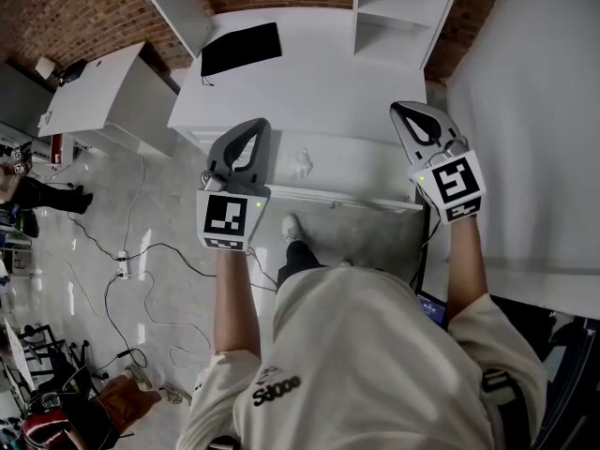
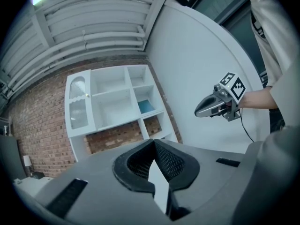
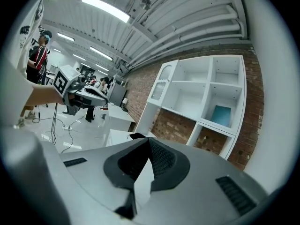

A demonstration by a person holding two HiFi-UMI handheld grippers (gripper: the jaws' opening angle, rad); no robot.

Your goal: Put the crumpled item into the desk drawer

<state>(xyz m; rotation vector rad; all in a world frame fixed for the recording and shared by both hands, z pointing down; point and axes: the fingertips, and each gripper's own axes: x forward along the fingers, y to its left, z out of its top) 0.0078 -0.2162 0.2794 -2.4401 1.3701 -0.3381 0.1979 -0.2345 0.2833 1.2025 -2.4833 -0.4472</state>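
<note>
Claws, two: your left claw [image 1: 255, 127] and right claw [image 1: 405, 111] are both pressed fully together, gripping nothing, held near the white worktop [image 1: 319, 82]. Task piece: the small crumpled white item [image 1: 302, 163] lies on the white surface at the worktop's near edge, between the claws; whether that surface is an open drawer is unclear. Handling: part one claw before you lower it, then pinch the item's middle lightly.
</note>
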